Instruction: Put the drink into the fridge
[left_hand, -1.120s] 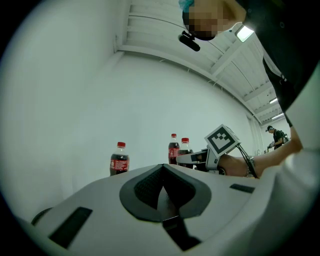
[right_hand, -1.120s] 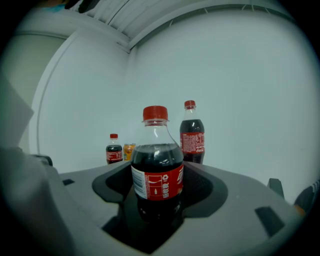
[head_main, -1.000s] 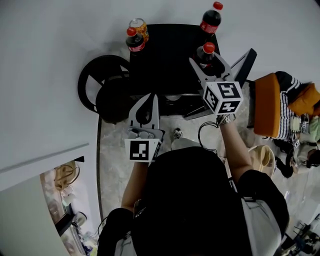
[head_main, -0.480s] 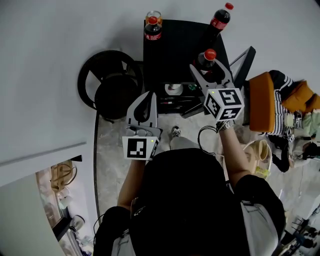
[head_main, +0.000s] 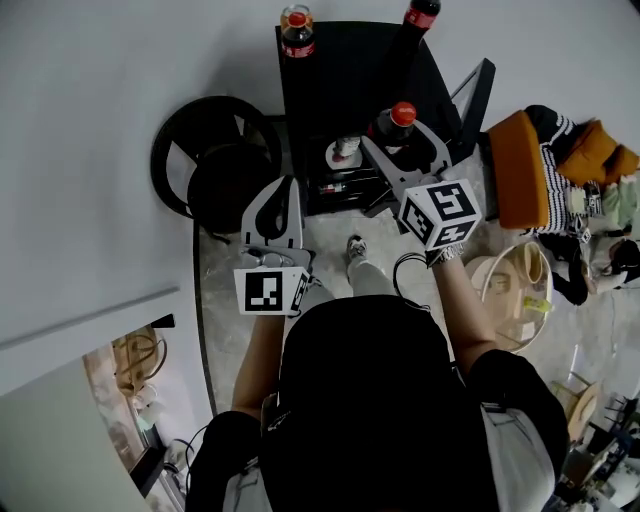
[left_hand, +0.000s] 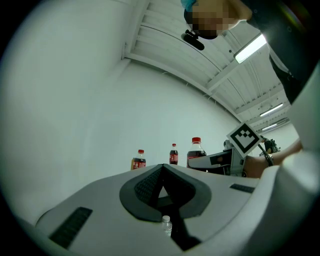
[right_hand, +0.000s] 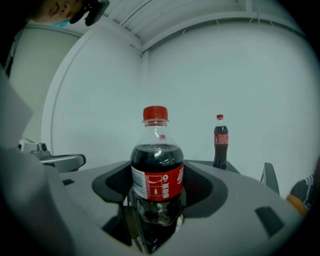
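A cola bottle (head_main: 402, 113) with a red cap and red label stands upright between the jaws of my right gripper (head_main: 398, 138), which is shut on it. In the right gripper view the bottle (right_hand: 157, 170) fills the middle, with the pads pressing on its lower body. It hangs over the front edge of the black cabinet (head_main: 350, 70). My left gripper (head_main: 283, 195) is shut and holds nothing, lower left of the cabinet. Its jaws (left_hand: 162, 170) meet at a point in the left gripper view.
On the cabinet's top stand a second cola bottle (head_main: 297, 30), with a can behind it, and a third bottle (head_main: 420, 12) at the back right. A black round object (head_main: 205, 160) sits left of the cabinet. An orange cushion (head_main: 520, 170) and a basket (head_main: 510, 290) lie to the right.
Both grippers have drawn back from the cabinet top, which has slid up the head view. The right gripper has carried the cola bottle off the top to the front edge.
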